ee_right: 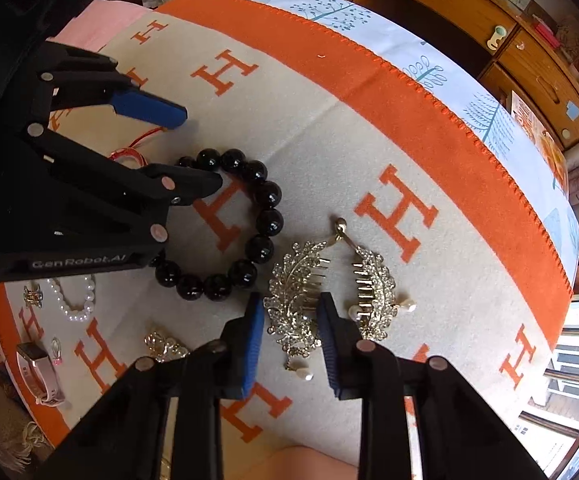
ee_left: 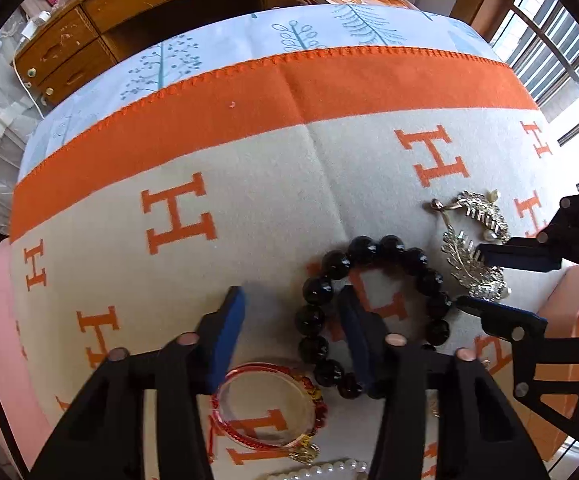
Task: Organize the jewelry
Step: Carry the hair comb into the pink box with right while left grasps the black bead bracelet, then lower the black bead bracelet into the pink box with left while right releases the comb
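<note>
The left hand-held gripper (ee_left: 289, 316) straddles the black bead bracelet (ee_left: 373, 312) on the blanket (ee_left: 249, 216), jaws apart, the right hand-held gripper (ee_right: 289, 320) likewise over the gold hair clip (ee_right: 301, 300) — squeeze squarely, lift slowly.

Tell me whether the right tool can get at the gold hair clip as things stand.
Probably yes. The right tool already straddles one leaf of the gold hair clip, jaws apart, nothing lying over it. The black bead bracelet lies just beside it, apart, and the left tool is over that.
</note>
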{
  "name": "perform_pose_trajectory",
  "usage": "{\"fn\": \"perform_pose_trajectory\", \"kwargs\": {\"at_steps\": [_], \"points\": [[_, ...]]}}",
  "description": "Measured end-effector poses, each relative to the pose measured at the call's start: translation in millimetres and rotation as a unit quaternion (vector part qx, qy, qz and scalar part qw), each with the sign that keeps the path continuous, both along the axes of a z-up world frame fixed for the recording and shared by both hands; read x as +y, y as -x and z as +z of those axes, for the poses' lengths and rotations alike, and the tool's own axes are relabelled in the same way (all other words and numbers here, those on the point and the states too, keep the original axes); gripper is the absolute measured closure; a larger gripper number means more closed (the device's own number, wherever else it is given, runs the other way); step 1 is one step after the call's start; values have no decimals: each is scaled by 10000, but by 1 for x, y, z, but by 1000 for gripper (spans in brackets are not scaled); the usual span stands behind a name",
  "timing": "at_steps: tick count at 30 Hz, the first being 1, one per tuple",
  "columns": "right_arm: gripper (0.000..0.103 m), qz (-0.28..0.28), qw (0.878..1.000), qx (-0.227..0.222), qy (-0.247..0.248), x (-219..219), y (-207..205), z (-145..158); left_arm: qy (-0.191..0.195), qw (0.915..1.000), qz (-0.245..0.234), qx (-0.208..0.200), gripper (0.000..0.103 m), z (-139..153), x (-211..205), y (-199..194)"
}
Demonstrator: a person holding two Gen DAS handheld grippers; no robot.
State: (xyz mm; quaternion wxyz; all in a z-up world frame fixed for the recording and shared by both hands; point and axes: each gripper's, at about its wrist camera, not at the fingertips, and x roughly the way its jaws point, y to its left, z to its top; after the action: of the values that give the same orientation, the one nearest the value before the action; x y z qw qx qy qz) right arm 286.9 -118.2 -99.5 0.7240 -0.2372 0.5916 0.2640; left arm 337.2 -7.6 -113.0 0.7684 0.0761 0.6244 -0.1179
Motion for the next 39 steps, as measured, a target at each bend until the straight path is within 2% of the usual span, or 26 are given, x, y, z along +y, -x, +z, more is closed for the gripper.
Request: {"fn": "perform_pose_trajectory", "kwargs": {"at_steps": [1, 5, 9, 13, 16, 21, 28, 33, 39], "points": [[76, -57, 10000, -80, -12, -4, 0, 1, -52, 10000, 5, -13, 90, 1, -3, 2], [76, -332, 9981, -408, -312, -14, 11, 20, -229, 9995, 18, -193, 90, 3, -11, 10], [76, -725, 9907, -806, -823, -38, 34, 59, -22, 9990, 249, -359, 91, 11, -7, 17], [76, -1049, 9808, -1111, -1213, -69, 73, 96, 226, 9967, 396, -676, 91, 38, -1, 30], [76, -1303, 9760, -1128, -1333, -88, 101, 106, 466, 9936, 410, -942, 91, 69, -1, 41], [76, -1643, 9744, -728, -1353, -121, 140, 85, 827, 9872, 329, -1325, 91, 120, -14, 65], [76, -1763, 9804, -199, -859, -134, 180, 20, 1211, 9785, -92, -1667, 90, 173, -53, 100], [75, -1951, 9792, -62, -552, -140, 188, -3, 1356, 9742, -572, -1714, 90, 185, -100, 131], [70, -2465, 9601, -117, -1315, -159, 198, 6, 1517, 9719, -1057, -1456, 90, 170, -152, 154]]}}
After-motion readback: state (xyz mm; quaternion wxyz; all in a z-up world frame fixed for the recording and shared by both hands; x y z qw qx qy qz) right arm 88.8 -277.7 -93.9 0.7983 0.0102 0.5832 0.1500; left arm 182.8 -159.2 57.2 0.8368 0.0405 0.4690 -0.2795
